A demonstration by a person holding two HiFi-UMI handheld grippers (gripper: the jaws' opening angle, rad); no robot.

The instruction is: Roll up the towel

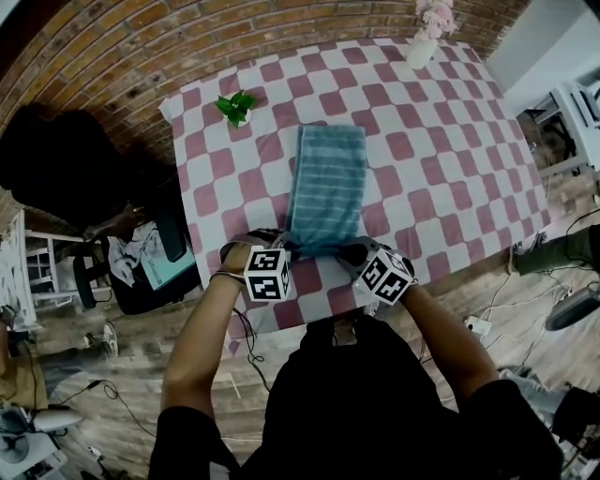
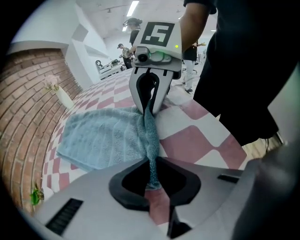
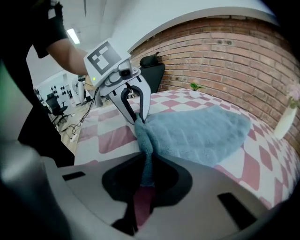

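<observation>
Checkered table (image 1: pixel 450 159): one towel (image 1: pixel 326 183), two tools (image 1: pixel 284 247) (image 1: pixel 350 251).

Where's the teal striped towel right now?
In the head view the teal striped terry towel lies mid-table on the pink-checked tablecloth, right of the small green plant; its near edge is pinched by the left gripper and right gripper.

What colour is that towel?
The towel is pale teal, faintly striped; head view shows it best.

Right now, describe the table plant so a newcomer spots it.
On the pink-and-white checked table by the brick wall, look near the far left corner, left of the folded blue towel. The small leafy plant there is the only green thing; the white vase holds pink flowers.
</observation>
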